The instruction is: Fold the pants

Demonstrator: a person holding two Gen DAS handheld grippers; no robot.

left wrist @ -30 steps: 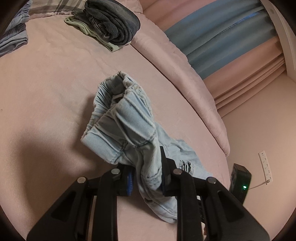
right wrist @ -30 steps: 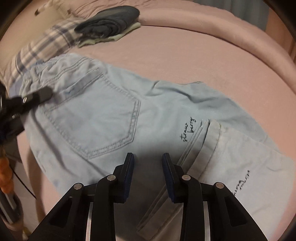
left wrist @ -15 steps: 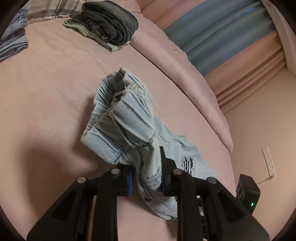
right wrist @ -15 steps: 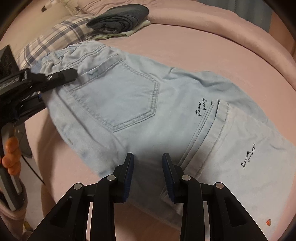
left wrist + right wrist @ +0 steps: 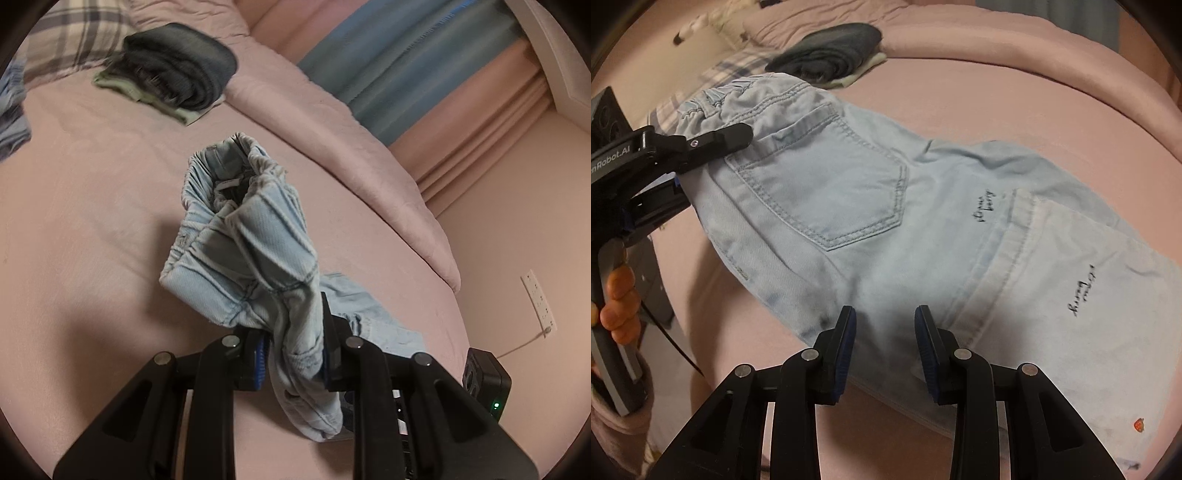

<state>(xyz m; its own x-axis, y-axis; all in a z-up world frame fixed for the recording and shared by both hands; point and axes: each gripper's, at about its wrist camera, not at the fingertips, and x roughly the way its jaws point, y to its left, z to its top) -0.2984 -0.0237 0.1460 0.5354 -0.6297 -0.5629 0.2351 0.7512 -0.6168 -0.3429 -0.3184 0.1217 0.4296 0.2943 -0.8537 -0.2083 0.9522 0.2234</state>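
Observation:
Light blue denim pants (image 5: 849, 206) lie on the pink bed, back pocket up, with the legs folded over to the right. My left gripper (image 5: 291, 350) is shut on the elastic waistband (image 5: 236, 236) and lifts that end off the bed; it also shows in the right wrist view (image 5: 701, 147) at the pants' left end. My right gripper (image 5: 884, 332) is open and empty, just above the pants' near edge at the crotch.
A folded stack of dark jeans on a green garment (image 5: 177, 70) sits at the far side of the bed (image 5: 74, 221), by a plaid pillow (image 5: 70, 40). More blue clothing (image 5: 11, 110) lies at the far left. The bed edge, curtains and a wall socket (image 5: 537, 299) are to the right.
The left gripper has lifted the waistband and carried it to the right over the pants. The right gripper has moved closer along the pants' near edge, still open.

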